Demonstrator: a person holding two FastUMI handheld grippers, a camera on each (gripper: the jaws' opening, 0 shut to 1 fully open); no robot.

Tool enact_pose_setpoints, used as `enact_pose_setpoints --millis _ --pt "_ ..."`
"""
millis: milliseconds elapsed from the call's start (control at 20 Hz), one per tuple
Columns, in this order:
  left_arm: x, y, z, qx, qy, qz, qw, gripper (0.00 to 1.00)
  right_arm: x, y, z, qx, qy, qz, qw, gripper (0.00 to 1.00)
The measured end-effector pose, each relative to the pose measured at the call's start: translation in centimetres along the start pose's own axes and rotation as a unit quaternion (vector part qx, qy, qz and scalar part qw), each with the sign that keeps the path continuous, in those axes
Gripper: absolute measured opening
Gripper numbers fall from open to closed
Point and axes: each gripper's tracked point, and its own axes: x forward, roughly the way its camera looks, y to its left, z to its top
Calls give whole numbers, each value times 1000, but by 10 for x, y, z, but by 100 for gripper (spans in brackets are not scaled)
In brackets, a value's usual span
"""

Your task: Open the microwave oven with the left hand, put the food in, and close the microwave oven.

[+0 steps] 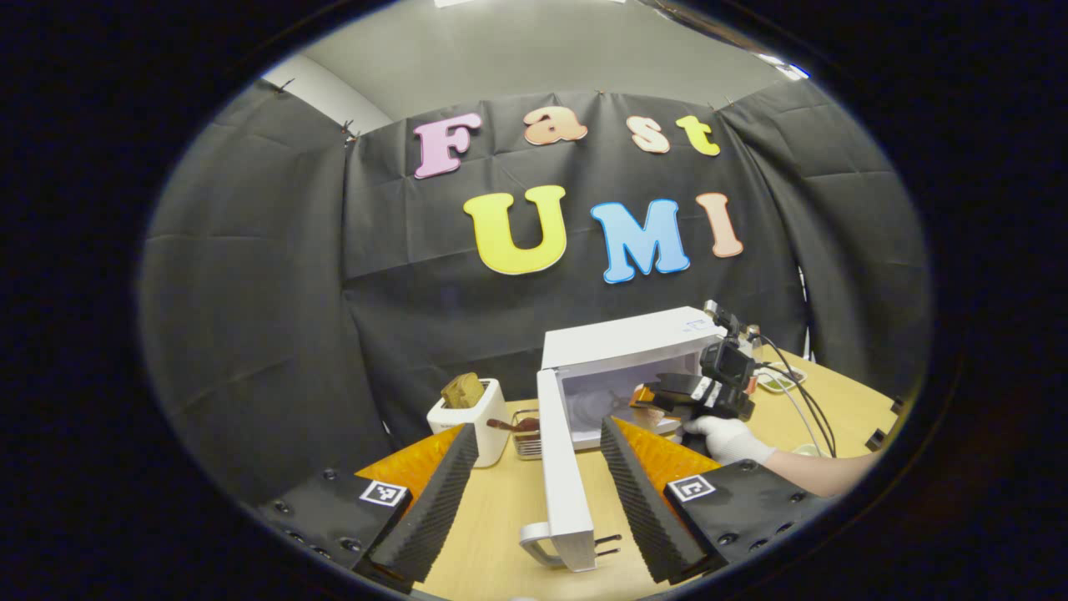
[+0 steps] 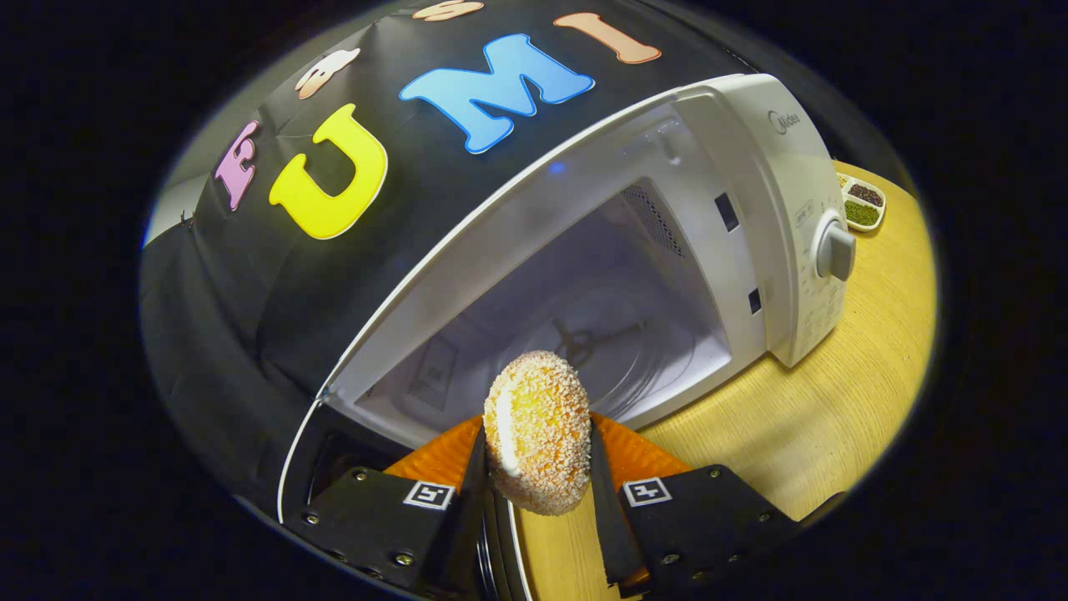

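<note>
The white microwave (image 1: 626, 342) stands on the table, and its door (image 1: 561, 467) is swung wide open, seen edge-on. My left gripper (image 1: 538, 430) is open; the door and its handle (image 1: 541, 541) lie between the spread fingers, and I see no contact. My right gripper (image 2: 536, 434) is shut on a round crumb-coated bun (image 2: 538, 430), held on edge just in front of the open cavity (image 2: 584, 317). In the left gripper view that right gripper (image 1: 701, 394), in a white-gloved hand (image 1: 727, 438), is at the cavity mouth.
A white toaster (image 1: 471, 417) with bread stands left of the microwave, with a small wire rack (image 1: 526, 436) beside it. A divided dish (image 2: 863, 204) of seeds lies behind the microwave's right side. The control knob (image 2: 834, 250) juts out. Bare wooden table (image 2: 834, 401) spreads to the right.
</note>
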Motion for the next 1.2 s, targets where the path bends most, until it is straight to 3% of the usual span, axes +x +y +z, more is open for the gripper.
enact_pose_setpoints --millis 50,250,450,500,600,650,700,950,1200 --pt "1 3 -4 0 4 1 1000 100 11 -1 3 13 -11 -9 1000 59" --pt "9 4 -7 -9 13 -6 1000 95 43 -11 11 9 -61 -57 996 58" --pt "12 3 -16 4 16 -12 1000 94 64 -18 -1 -2 -77 -78 994 59" --pt "13 3 -20 7 20 -12 1000 100 68 -21 -7 2 -71 -84 994 59" --pt "13 5 -26 6 24 -7 1000 100 70 -23 -6 4 -78 -85 993 59" --pt "12 5 -29 1 24 -8 1000 95 72 -24 -3 4 -82 -88 993 59" --pt "11 4 -28 -4 24 -8 1000 98 73 -25 -3 4 -85 -90 992 59" --pt "10 8 -25 -14 19 -2 1000 97 58 -31 11 7 -97 -96 991 96" --pt "7 7 -15 -13 11 -3 1000 98 3 -28 39 -23 -119 -84 989 96"
